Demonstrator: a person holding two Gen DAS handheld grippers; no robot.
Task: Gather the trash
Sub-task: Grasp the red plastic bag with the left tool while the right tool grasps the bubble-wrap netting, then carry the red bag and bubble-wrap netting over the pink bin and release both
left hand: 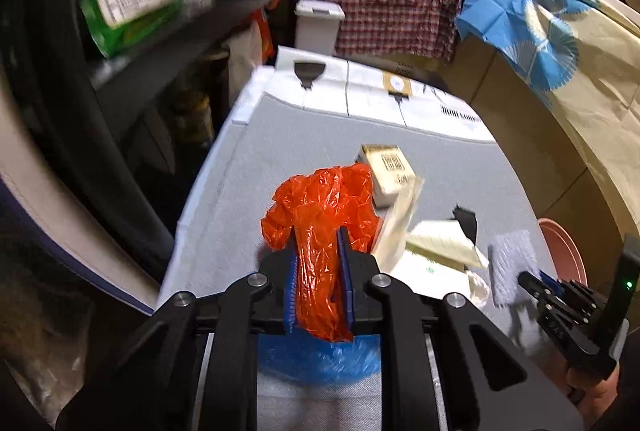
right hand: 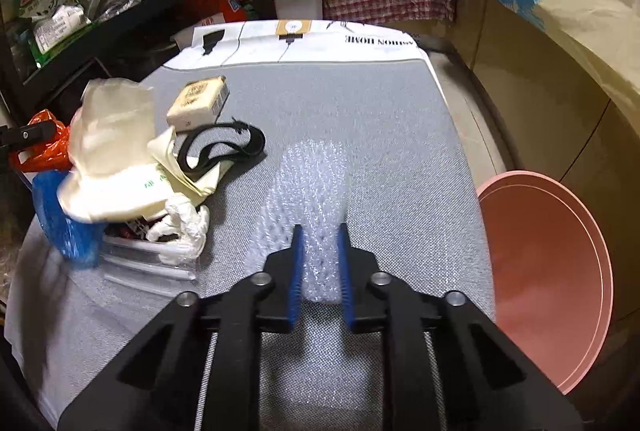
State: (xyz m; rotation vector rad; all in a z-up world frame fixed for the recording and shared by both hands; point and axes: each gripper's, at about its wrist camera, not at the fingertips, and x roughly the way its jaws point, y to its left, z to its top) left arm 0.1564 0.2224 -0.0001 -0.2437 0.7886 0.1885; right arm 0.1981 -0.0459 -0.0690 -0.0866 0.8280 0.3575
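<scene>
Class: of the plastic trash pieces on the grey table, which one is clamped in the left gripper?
The crumpled orange plastic bag, pinched by the left gripper. The blue bag lies free, and the bubble wrap sits in the right gripper.

Both wrist views look steeply down, close, sharing the grey tabletop (left hand: 304, 151).

orange bag (left hand: 320, 231): 1 | blue bag (right hand: 60, 215): 1 | bubble wrap (right hand: 308, 191): 1 | small box (right hand: 198, 103): 1 | black strap (right hand: 224, 147): 1 | pink tub (right hand: 544, 271): 1

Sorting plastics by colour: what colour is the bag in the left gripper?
Orange: the crumpled plastic bag is pinched in the left gripper, clearest in the left wrist view.
</scene>
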